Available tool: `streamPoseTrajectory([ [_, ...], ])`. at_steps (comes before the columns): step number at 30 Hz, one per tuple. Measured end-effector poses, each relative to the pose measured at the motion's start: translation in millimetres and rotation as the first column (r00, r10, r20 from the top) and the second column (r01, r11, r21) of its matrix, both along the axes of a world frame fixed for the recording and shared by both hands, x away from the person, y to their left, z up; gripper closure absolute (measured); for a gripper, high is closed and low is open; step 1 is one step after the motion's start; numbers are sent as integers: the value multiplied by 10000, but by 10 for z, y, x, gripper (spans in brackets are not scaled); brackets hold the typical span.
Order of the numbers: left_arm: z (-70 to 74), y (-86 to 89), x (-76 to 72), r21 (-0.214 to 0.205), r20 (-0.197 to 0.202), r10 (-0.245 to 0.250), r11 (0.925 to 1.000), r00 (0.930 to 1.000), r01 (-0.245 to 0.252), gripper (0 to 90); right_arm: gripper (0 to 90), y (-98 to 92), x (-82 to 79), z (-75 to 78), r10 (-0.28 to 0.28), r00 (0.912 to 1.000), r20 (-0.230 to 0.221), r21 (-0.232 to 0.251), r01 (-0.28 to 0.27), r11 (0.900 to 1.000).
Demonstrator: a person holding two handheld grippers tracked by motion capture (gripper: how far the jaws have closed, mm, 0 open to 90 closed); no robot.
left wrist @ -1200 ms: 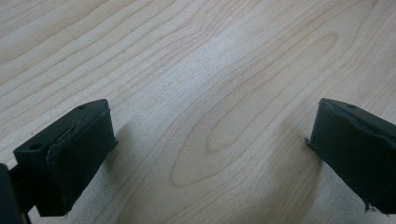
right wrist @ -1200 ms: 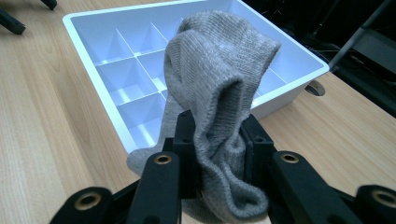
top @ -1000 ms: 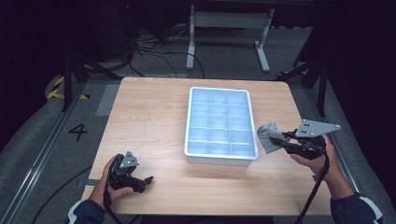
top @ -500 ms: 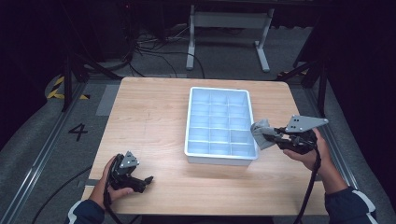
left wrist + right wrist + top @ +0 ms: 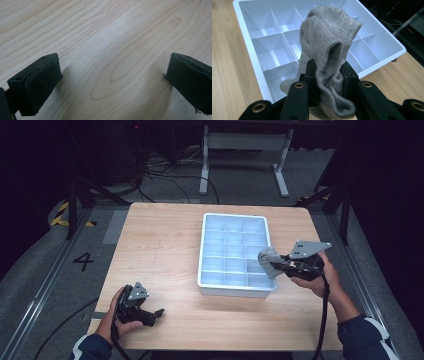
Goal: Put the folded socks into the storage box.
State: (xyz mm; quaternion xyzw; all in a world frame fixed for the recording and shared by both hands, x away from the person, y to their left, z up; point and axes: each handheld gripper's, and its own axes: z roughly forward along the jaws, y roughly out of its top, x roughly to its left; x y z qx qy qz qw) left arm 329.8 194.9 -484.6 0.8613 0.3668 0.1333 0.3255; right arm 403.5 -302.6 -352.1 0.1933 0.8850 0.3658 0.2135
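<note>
A grey knitted sock (image 5: 329,50) is clamped between the right gripper's (image 5: 280,265) fingers at centre right of the high view, over the white divided tray's (image 5: 206,251) right rim, its lower end hidden behind them. The left gripper's (image 5: 150,312) fingers (image 5: 37,82) are held apart on the worktop (image 5: 160,240) at lower left.

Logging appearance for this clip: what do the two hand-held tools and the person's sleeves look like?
Both tools are black. The right tool carries a grey three-cornered plate on top and trails a black cable toward the person; its arms show brass-coloured rivets in the right gripper view. The left tool has a smaller grey plate and blocky, black-padded jaws. Sleeves are dark blue, the right sleeve with a white stripe.
</note>
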Motion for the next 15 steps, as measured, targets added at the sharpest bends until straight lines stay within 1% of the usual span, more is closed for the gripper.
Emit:
streamPoseTrajectory([
  [6, -2, -2, -2, -40, -20, 33, 10000, 10000, -34, 1, 726, 141, 75, -58, 35, 10000, 11, -596, -34, 9982],
  [8, -3, -3, -3, -53, -19, 49, 10000, 10000, -49, 1, 726, 184, 107, -77, -36, 10000, 19, -812, 37, 9967],
  [15, -1, -1, -1, -25, -5, 18, 10000, 10000, -18, 1, 726, 304, 177, -128, -26, 10000, 2, -1260, 26, 9920],
])
